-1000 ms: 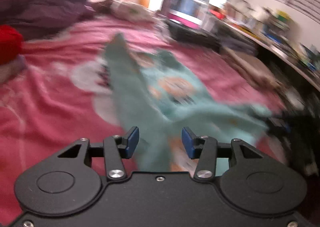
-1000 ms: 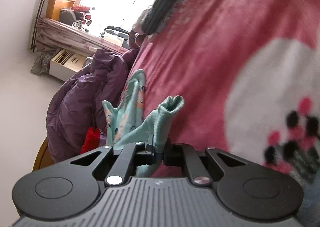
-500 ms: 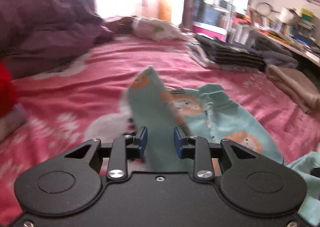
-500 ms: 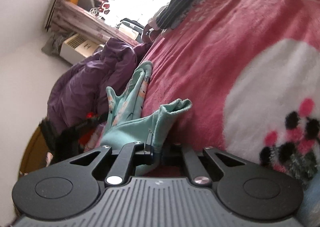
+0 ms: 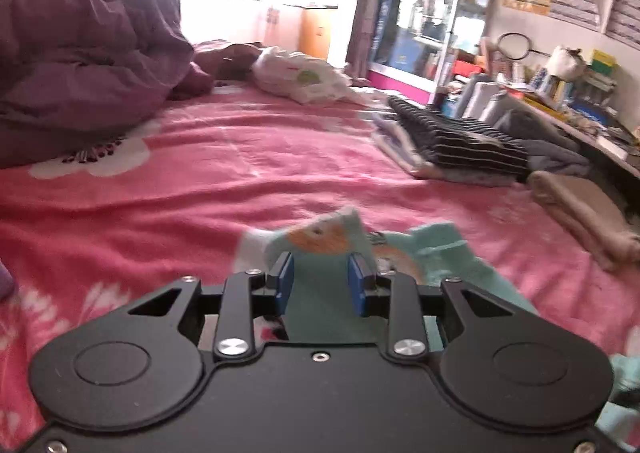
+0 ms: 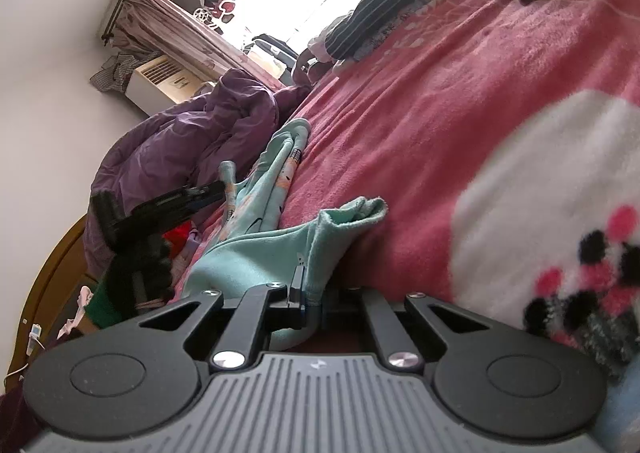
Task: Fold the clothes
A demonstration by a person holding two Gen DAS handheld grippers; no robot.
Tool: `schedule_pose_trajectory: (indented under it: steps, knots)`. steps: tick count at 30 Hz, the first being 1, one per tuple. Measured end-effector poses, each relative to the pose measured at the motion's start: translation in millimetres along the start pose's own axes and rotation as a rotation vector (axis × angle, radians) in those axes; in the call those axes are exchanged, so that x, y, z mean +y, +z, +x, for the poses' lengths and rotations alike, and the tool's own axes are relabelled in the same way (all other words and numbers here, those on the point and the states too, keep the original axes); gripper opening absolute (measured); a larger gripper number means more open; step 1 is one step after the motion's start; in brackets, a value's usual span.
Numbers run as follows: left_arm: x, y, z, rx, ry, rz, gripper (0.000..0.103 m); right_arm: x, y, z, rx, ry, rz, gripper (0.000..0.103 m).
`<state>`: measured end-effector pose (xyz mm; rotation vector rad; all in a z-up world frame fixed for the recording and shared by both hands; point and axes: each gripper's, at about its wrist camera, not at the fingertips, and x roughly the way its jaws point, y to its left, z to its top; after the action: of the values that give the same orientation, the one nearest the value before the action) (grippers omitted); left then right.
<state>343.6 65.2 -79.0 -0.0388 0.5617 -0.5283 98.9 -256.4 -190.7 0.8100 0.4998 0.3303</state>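
Mint-green printed garment point(image 5: 320, 293) spread low on the pink bed point(image 5: 200, 173), one end poking up between the blue pads of the left tongs point(image 5: 320, 285); gap on both sides, pads not pressing, having just narrowed around the cloth. Right tongs point(image 6: 310, 293) clamped shut on a fold of the same garment point(image 6: 260, 253), lower centre of frame. Against a second ago: left view closer in, cloth now between the pads rather than ahead of them; left tongs point(image 6: 216, 189) newly showing at left of the right view. Wall posters upper right, writing too blurred to read
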Motion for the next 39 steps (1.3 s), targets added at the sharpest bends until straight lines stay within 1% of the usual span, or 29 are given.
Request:
schedule_pose_trajectory:
  steps: [1, 2, 3, 5, 6, 7, 9, 10, 12, 13, 14, 15, 18, 19, 22, 24, 28, 32, 35, 38, 39]
  knots:
    - [-0.1, -0.6, 9.5, 0.019, 0.0, 0.002, 0.028, -0.3, -0.2, -0.1, -0.001, 0.0, -0.001, 0.005]
    - [-4.7, -2.7, 21.5, 0.078, 0.007, 0.05, 0.028, -0.7, -0.4, -0.3, -0.001, 0.0, -0.002, 0.005]
    - [-14.5, -7.1, 30.6, 0.125, 0.028, 0.155, 0.027, -1.0, -0.6, -0.5, -0.001, 0.001, -0.003, 0.005]
    - [-16.3, -1.7, 30.7, 0.141, 0.032, 0.175, 0.028, -1.5, -0.9, -0.9, -0.001, 0.001, -0.005, 0.005]
    - [-12.9, 3.2, 27.6, 0.133, 0.027, 0.143, 0.028, -1.8, -1.2, -1.4, -0.002, 0.002, -0.006, 0.005]
    - [-11.8, 7.2, 22.4, 0.096, 0.029, 0.133, 0.028, -2.2, -1.7, -2.0, -0.003, 0.002, -0.007, 0.005]
    - [-16.2, 10.5, 15.7, 0.027, 0.034, 0.142, 0.028, -2.0, -2.9, -2.2, -0.005, 0.001, -0.009, 0.005]
    - [-18.5, 10.2, 15.4, 0.008, 0.043, 0.136, 0.028, -1.8, -3.2, -2.0, -0.006, 0.001, -0.01, 0.005]
    - [-20.9, 4.9, 32.6, 0.081, 0.09, 0.128, 0.028, -1.4, -3.7, -2.1, -0.005, 0.001, -0.01, 0.005]
    - [-24.3, -0.8, 40.3, 0.099, 0.116, 0.158, 0.029, -1.4, -3.8, -2.4, -0.005, 0.001, -0.01, 0.005]
    - [-27.3, -5.5, 44.6, 0.092, 0.13, 0.182, 0.029, -1.5, -3.8, -2.6, -0.004, 0.001, -0.011, 0.005]
    - [-27.2, -4.9, 45.4, 0.088, 0.137, 0.167, 0.031, -1.7, -3.8, -2.9, -0.004, 0.001, -0.011, 0.005]
    - [-18.2, 1.2, 37.1, 0.061, 0.118, 0.073, 0.032, -2.2, -3.9, -3.9, -0.004, 0.003, -0.014, 0.005]
    - [-16.6, 2.4, 33.1, 0.049, 0.115, 0.061, 0.032, -2.0, -4.0, -3.9, -0.005, 0.003, -0.017, 0.005]
    - [-18.0, 6.2, 17.7, 0.024, 0.14, 0.062, 0.032, -1.3, -3.5, -3.1, -0.003, 0.005, -0.02, 0.005]
    - [-21.1, 6.2, 2.8, 0.014, 0.159, 0.084, 0.032, -0.9, -3.0, -2.5, -0.003, 0.005, -0.021, 0.005]
    - [-28.9, -4.0, -36.3, 0.003, 0.184, 0.116, 0.032, -1.3, -3.1, -2.1, -0.006, 0.01, -0.022, 0.005]
    - [-44.4, -26.7, -84.2, 0.002, 0.19, 0.171, 0.032, -2.3, -3.4, -1.1, -0.009, 0.017, -0.021, 0.005]
    - [-56.8, -50.3, -128.2, -0.004, 0.225, 0.178, 0.032, -2.2, -4.0, -1.0, -0.011, 0.019, -0.02, 0.005]
    - [-66.9, -75.6, -167.7, -0.012, 0.25, 0.107, 0.03, -2.6, -3.9, -0.8, -0.012, 0.02, -0.02, 0.005]
    - [-74.2, -85.3, -178.7, -0.002, 0.254, 0.102, 0.03, -3.1, -3.6, -0.4, -0.011, 0.021, -0.02, 0.005]
